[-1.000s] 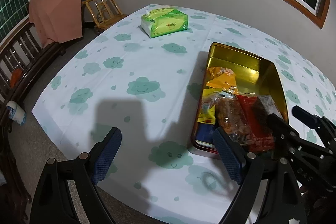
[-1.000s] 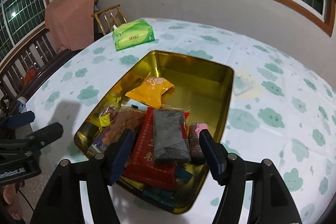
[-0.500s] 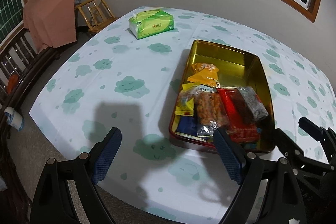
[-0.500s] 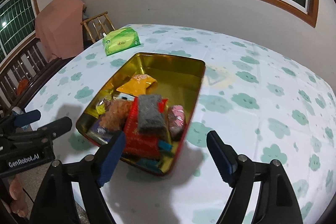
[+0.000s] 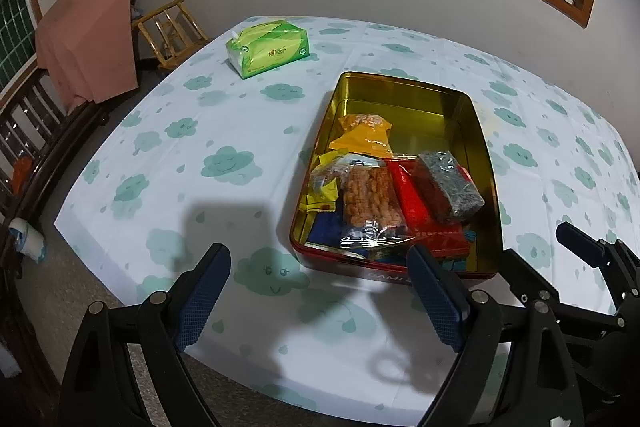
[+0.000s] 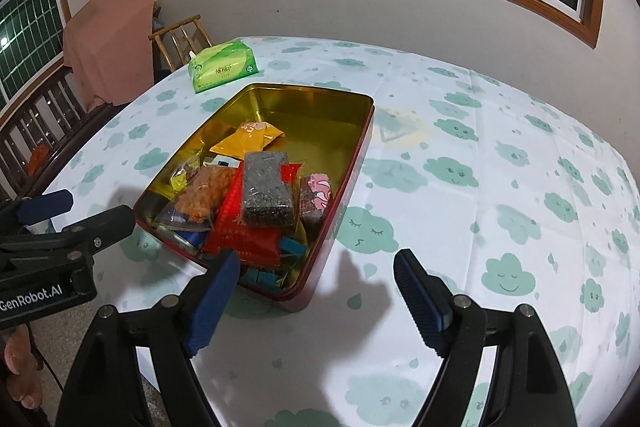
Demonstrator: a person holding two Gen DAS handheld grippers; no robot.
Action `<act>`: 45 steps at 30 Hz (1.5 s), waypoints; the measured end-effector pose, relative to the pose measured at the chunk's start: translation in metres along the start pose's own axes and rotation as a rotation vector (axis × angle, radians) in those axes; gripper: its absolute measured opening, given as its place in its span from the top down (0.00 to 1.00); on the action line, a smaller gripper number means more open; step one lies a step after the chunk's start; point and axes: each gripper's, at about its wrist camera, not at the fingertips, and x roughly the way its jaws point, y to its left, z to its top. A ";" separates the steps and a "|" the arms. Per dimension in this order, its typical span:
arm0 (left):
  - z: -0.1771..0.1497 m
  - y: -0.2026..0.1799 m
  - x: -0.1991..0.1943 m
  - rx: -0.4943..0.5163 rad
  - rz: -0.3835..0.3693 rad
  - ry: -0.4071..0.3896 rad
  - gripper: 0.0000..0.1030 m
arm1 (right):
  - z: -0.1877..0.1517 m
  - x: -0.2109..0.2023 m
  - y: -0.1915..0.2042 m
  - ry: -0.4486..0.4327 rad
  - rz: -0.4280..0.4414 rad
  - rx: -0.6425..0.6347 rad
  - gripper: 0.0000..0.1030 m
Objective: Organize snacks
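A tin [image 5: 400,95], gold inside and red outside, lies on the cloud-print tablecloth. Its near half holds a pile of snacks: a dark grey packet [image 5: 448,187] on a red packet [image 5: 412,203], a clear bag of orange-brown pieces [image 5: 368,199] and an orange packet [image 5: 364,135]. My left gripper [image 5: 316,259] hovers open and empty before the tin's near left corner. In the right wrist view, my right gripper [image 6: 316,259] stands open and empty at the near right corner of the tin [image 6: 312,107]. There the dark packet [image 6: 268,187] lies beside a pink packet [image 6: 318,191].
A green tissue box [image 5: 268,47] sits at the table's far left. Beyond it stand a wooden chair [image 5: 172,27] and a pink cloth [image 5: 88,39] draped over furniture. The table's near edge runs just under both grippers, with bare floor to the left.
Both grippers have drawn back from the tin. The right jaws, earlier either side of the dark packet, have widened and left it lying on the pile.
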 end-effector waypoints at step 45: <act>0.001 -0.012 0.001 0.007 -0.001 0.005 0.14 | -0.005 0.008 0.000 0.036 0.010 -0.019 0.21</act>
